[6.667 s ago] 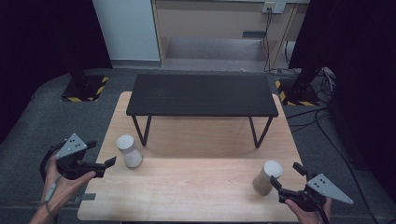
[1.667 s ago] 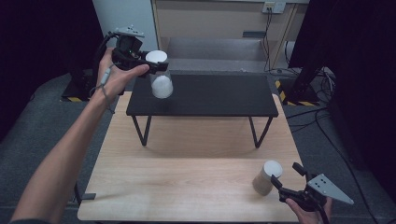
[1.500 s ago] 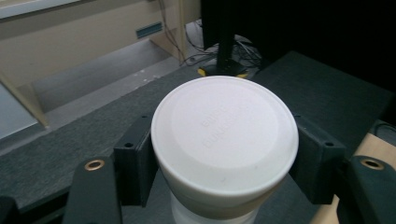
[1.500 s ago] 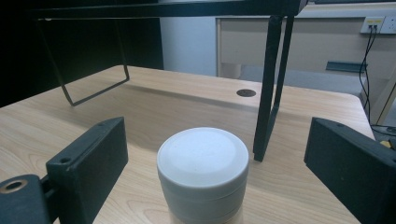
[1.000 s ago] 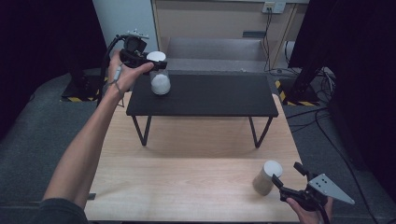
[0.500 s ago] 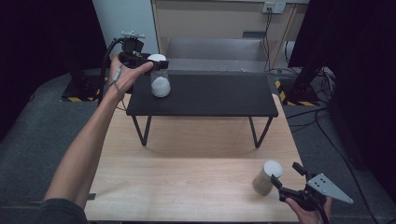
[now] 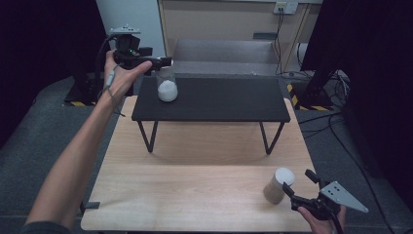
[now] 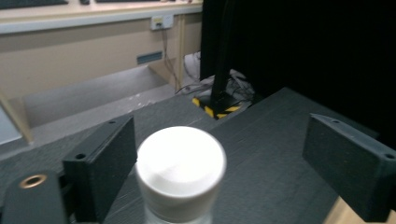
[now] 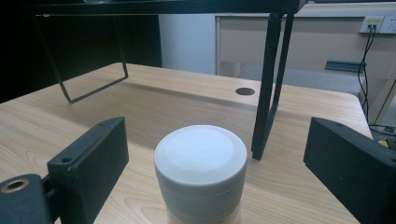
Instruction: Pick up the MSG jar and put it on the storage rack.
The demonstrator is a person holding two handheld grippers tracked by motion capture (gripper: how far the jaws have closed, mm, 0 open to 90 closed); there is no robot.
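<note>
On the black shelf [image 7: 214,100], at its left rear corner, stands 1 jar [image 7: 167,87] between the left gripper [image 7: 163,61], whose jaws have just been opening and stand clear. In front of the shelf's right leg, the right gripper [image 7: 287,187] stands open around a second jar [image 7: 278,184] on the table [image 7: 195,195].

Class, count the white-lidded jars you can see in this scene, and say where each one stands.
2. One jar stands on the black shelf at its left end, between the left gripper's open jaws. The other jar stands on the wooden table, front right, before the right gripper.
</note>
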